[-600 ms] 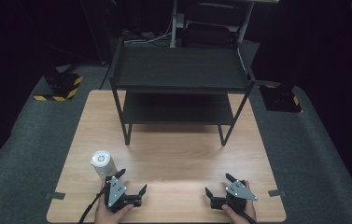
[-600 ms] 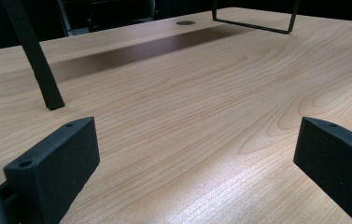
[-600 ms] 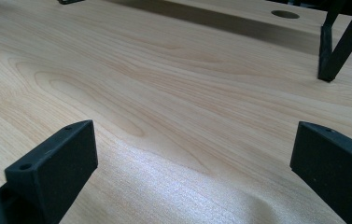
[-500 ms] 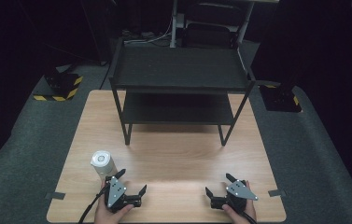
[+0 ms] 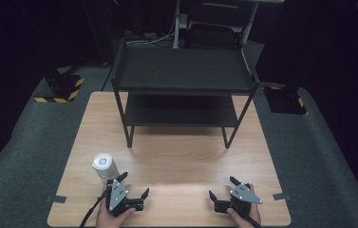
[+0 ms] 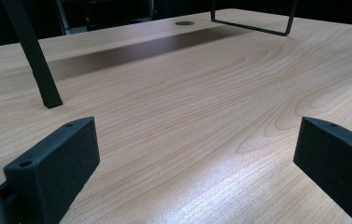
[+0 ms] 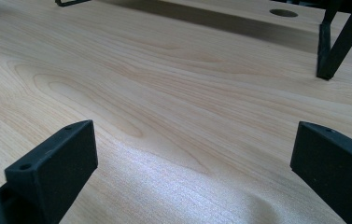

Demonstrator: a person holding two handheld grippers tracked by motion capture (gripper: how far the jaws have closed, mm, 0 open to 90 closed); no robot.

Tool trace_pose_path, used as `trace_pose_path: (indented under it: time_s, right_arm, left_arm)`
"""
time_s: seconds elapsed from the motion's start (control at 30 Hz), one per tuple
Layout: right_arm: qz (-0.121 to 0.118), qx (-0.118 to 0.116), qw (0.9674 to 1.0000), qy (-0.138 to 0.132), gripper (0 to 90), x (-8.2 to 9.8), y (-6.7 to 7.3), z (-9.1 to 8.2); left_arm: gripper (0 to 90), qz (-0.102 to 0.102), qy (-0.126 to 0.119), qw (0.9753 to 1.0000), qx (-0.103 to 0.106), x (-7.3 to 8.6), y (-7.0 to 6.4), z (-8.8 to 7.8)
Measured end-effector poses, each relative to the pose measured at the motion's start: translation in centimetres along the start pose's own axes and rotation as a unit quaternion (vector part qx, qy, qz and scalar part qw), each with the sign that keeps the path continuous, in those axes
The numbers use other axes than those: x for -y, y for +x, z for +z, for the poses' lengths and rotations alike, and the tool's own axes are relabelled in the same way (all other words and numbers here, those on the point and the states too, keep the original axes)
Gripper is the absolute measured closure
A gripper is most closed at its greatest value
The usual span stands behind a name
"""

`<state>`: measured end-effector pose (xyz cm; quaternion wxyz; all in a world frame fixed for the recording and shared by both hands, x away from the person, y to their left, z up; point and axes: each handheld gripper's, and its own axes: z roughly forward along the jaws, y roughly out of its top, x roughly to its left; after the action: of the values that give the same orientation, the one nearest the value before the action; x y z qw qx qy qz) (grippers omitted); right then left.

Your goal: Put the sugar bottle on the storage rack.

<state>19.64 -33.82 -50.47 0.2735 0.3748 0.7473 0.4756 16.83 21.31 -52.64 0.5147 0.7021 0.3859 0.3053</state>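
From above, white roll (image 5: 104, 165) beside left tongs (image 5: 134, 185)

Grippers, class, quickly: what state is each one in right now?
Left gripper: open, holding nothing, beside the white roll.
Right gripper: open, holding nothing.

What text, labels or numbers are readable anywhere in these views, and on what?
No readable text in any view.
White roll: top face has a faint round mark, too small to read.
Black shelf rack, wooden table, both grippers: no lettering.
Floor blocks: yellow-black hazard stripes, no words.
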Motion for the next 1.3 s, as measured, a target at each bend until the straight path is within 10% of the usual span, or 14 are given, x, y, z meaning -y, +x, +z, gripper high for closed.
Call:
trace_pose_path:
  time_s: [0.77, 1.3]
  right_arm:
    - [0.0, -0.001, 1.0, -0.001, 0.2, 0.0, -0.1, 0.0]
    - [-0.002, 0.0, 1.0, -0.001, 0.2, 0.0, 0.0, 0.1]
  left_arm:
    - [0.5, 0.004, -0.07, 0.9975, 0.009, -2.5, -0.6, -2.6]
    - [0.5, -0.022, -0.11, 0.9883, -0.103, -3.3, 2.2, -6.7]
